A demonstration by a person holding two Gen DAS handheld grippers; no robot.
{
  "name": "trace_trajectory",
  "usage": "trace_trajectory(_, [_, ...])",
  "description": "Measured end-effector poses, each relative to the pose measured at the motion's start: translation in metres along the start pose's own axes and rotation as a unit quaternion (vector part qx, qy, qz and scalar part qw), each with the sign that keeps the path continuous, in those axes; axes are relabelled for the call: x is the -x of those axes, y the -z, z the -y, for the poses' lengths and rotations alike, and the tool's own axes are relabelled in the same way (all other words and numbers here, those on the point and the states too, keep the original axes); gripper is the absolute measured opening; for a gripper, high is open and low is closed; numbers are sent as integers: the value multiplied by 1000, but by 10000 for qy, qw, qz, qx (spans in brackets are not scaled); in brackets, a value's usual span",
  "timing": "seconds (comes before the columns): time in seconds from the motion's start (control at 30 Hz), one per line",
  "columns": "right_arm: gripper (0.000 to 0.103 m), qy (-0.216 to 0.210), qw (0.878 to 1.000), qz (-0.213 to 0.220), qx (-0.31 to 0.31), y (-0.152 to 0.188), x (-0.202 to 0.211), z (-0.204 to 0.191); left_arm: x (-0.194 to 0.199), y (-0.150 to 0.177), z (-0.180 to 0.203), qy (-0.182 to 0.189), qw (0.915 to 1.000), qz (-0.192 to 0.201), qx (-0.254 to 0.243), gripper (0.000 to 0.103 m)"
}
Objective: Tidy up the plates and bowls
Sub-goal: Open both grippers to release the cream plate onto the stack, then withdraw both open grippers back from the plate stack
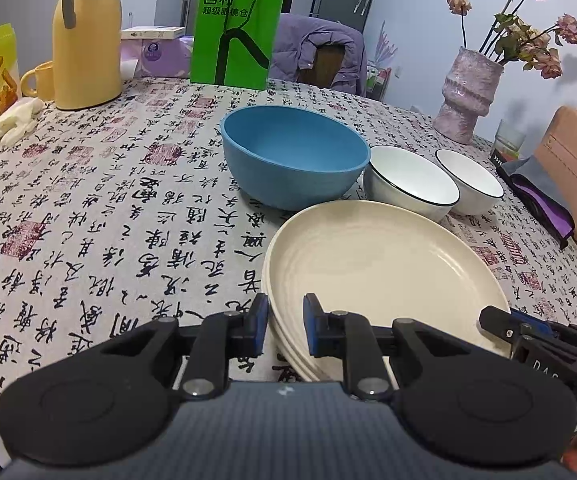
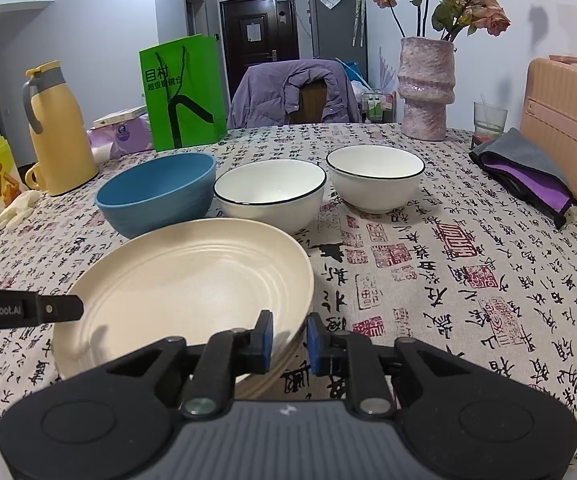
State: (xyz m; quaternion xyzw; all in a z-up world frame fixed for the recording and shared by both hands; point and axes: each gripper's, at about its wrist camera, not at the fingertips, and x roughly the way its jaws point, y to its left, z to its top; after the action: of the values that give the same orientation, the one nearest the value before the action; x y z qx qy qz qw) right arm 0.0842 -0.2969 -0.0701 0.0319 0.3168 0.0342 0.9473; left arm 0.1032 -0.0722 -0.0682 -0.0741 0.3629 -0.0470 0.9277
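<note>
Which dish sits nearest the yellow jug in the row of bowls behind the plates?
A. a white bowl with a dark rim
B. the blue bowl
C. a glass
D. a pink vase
B: the blue bowl is at the row's left end, toward the yellow jug; both white bowls stand to its right.

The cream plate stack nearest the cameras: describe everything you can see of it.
The cream plate stack is several round, matte, shallow plates nested together, the top one showing concentric ridges and nothing on it. It lies flat on the patterned tablecloth, in front of the blue bowl. The left claw straddles its near-left rim and the right claw its near-right rim, jaws nearly closed; actual pinching is unclear.
</note>
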Motion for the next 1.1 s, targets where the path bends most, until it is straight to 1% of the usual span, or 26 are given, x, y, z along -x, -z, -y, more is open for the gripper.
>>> trace_trajectory(0.2, [18,12,10000,50,58,2,0,-1,-2,0,1,-35,10000,53,-45,18])
trace_trajectory(0.27, [18,-35,10000,75,14,3,1,1,-2,0,0,22,10000,60,-17,19])
trace_trajectory(0.3, [18,-72,9999,99,-30,3,2,2,-1,0,-2,67,10000,63,21,21])
trace_trajectory(0.33, [19,-110,9998,131,-77,3,3,4,-1,0,-4,144,9999,68,61,28])
trace_trajectory(0.37, [21,-186,9996,179,-143,3,5,7,0,1,-6,215,9997,88,88,32])
trace_trajectory(0.4, [29,-255,9992,225,-206,3,7,10,2,1,-9,258,9995,136,109,42])
trace_trajectory(0.43, [34,-318,9987,286,-272,3,8,12,4,2,-10,275,9994,188,114,50])
trace_trajectory(0.47, [45,-376,9981,366,-336,3,11,15,6,2,-11,305,9991,261,104,52])
trace_trajectory(0.5, [57,-434,9972,463,-388,3,14,17,8,3,-13,347,9988,327,102,56])
trace_trajectory(0.53, [66,-470,9966,537,-413,3,16,19,10,3,-14,384,9984,389,110,63])
trace_trajectory(0.57, [70,-519,9957,630,-438,3,19,20,12,3,-17,423,9979,463,135,68])
trace_trajectory(0.63, [87,-618,9942,742,-466,3,23,22,16,4,-21,501,9967,604,205,92])
trace_trajectory(0.67, [91,-681,9933,801,-482,3,25,22,19,4,-23,530,9959,686,255,99])
trace_trajectory(0.7, [98,-753,9922,867,-483,4,27,22,21,4,-26,578,9946,806,303,103])
trace_trajectory(0.73, [103,-796,9915,919,-457,4,29,22,25,5,-28,588,9933,937,341,103])
trace_trajectory(0.87, [103,-800,9906,1054,-345,5,33,15,34,6,-34,419,9905,1266,338,103])
trace_trajectory(0.93, [103,-824,9902,1079,-330,6,33,13,39,8,-38,397,9887,1410,324,103])
trace_trajectory(1.1, [103,-802,9902,1098,-315,7,35,10,47,11,-43,284,9870,1562,246,103])
